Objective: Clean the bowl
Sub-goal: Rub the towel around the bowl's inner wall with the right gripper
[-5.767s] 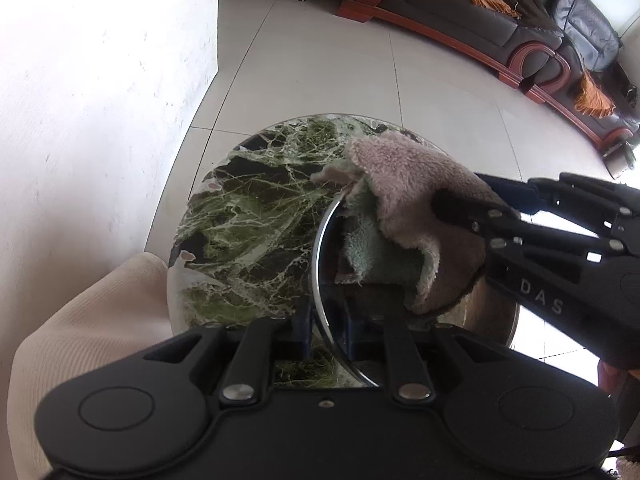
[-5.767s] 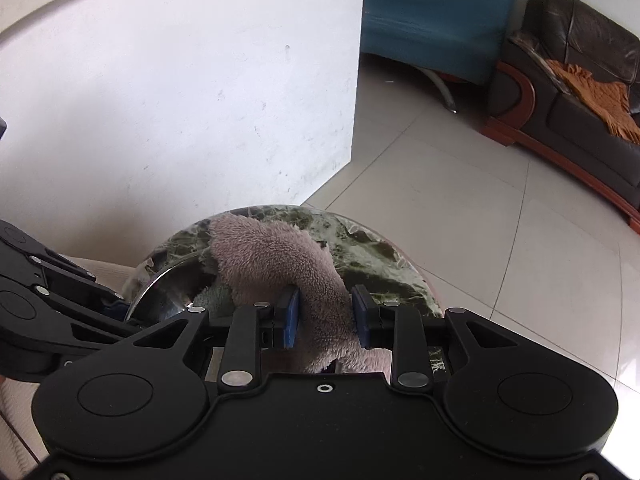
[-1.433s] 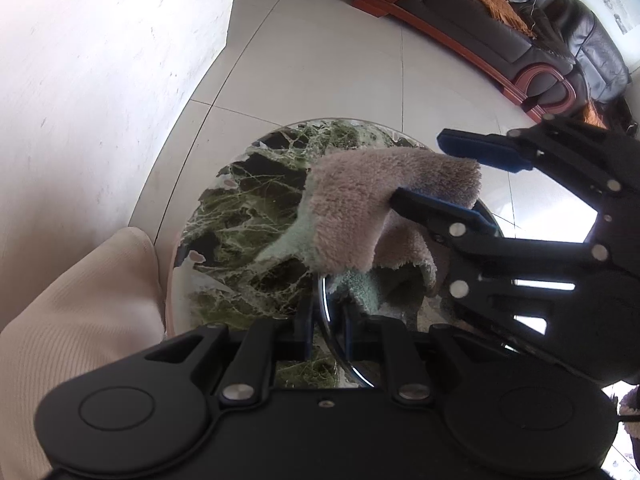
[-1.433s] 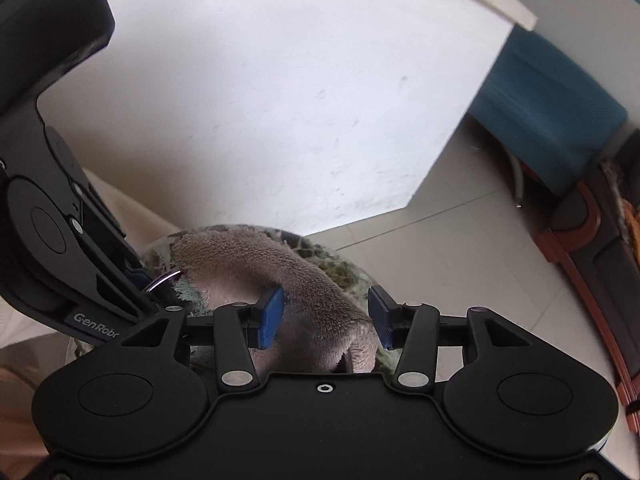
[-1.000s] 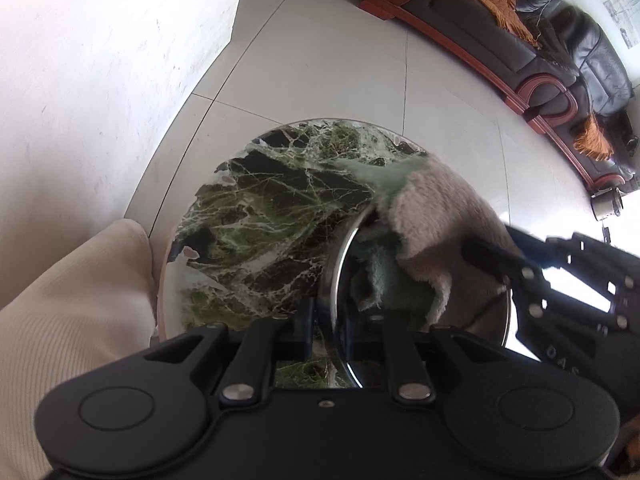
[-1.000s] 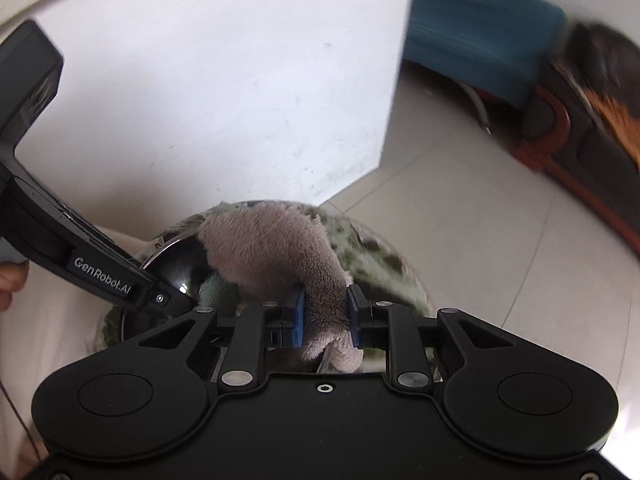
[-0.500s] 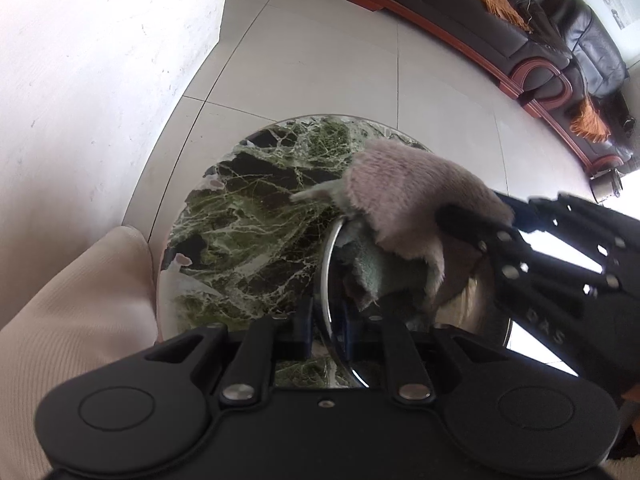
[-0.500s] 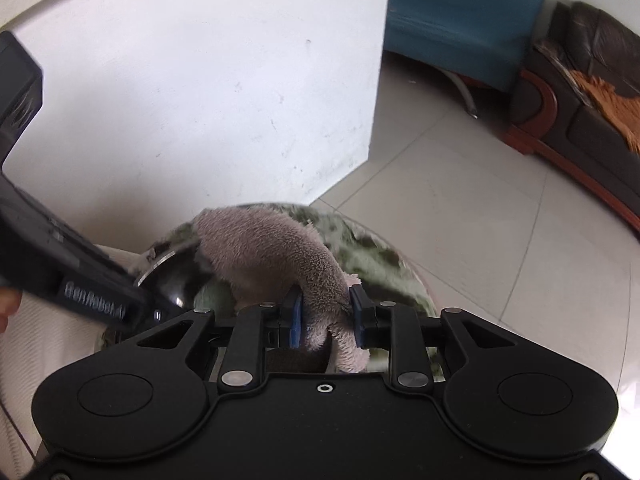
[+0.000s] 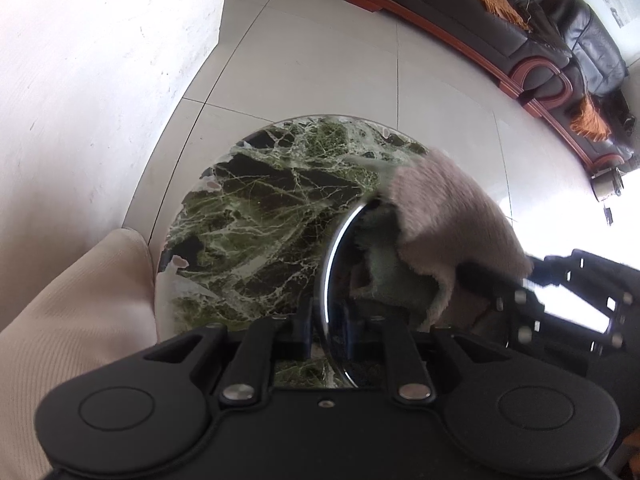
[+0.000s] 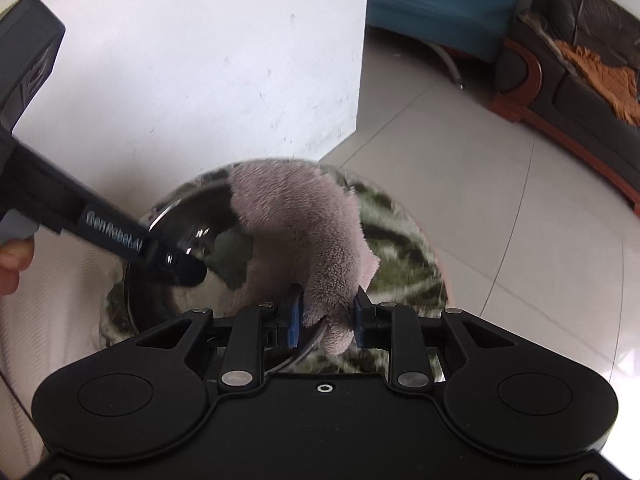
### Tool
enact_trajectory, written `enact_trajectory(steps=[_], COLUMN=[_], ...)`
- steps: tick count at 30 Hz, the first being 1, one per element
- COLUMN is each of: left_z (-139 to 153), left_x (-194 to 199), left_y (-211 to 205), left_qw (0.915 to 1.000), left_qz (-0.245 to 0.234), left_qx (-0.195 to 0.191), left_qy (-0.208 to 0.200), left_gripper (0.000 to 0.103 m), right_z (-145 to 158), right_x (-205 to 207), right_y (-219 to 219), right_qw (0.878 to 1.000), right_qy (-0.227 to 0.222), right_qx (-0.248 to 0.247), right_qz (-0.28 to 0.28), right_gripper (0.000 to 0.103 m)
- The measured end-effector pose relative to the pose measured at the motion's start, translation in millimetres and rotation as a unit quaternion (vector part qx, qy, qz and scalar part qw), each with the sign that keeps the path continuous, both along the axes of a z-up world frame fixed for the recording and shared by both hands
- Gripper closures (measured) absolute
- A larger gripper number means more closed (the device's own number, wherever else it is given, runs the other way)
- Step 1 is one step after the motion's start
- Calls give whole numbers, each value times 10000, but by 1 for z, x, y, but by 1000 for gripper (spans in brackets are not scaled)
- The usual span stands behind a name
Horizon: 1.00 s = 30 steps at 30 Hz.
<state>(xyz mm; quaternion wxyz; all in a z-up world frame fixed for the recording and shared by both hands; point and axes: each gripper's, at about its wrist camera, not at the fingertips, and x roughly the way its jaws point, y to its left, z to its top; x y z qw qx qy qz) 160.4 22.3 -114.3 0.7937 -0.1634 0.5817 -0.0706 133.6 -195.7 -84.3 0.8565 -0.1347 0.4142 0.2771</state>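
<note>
In the left wrist view, the left tongs (image 9: 327, 330) at the bottom centre were clenched on the near rim of the steel bowl (image 9: 334, 248), which stood on the round green marble counter (image 9: 264, 216) in the middle of the frame. A pinkish-grey cloth (image 9: 448, 216) lay draped over the bowl's upper right side. The right tongs (image 9: 500, 276) reached in from the right edge, blurred, grasping that cloth.

In the right wrist view, the right tongs (image 10: 326, 316) at the lower centre gripped the cloth (image 10: 296, 220) between blue pads (image 10: 294, 320), and the cloth hung into the bowl (image 10: 188, 236) left of centre. The left tongs (image 10: 176, 260) entered from the upper left and pinched the bowl's rim. A hand (image 10: 14, 256) showed at the left edge.
</note>
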Motion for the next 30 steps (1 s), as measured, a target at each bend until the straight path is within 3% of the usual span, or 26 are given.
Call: enact_trajectory(steps=[6,16,22,30], left_z=[-1,1,1,2], left_x=[0,2,1,-2], left_y=[-3,-4,-9,-16], left_qw=[10000,9999,9996,9981], left_qz=[0,-50,-171,-310], left_qx=[21,135,220,466], left_qy=[-22,-76,-94,-256], left_gripper=[87,87,86,86], right_z=[2,-10,4,-6], right_x=[26,-14,8,6], right_y=[15,-7,9,0], right_qw=[9999,9998,9999,9999], right_qy=[-72,192,-155,85], right_qx=[125,-101,-2,-16], right_qz=[70,-48,28,-94], right_gripper=[79,79,79,79])
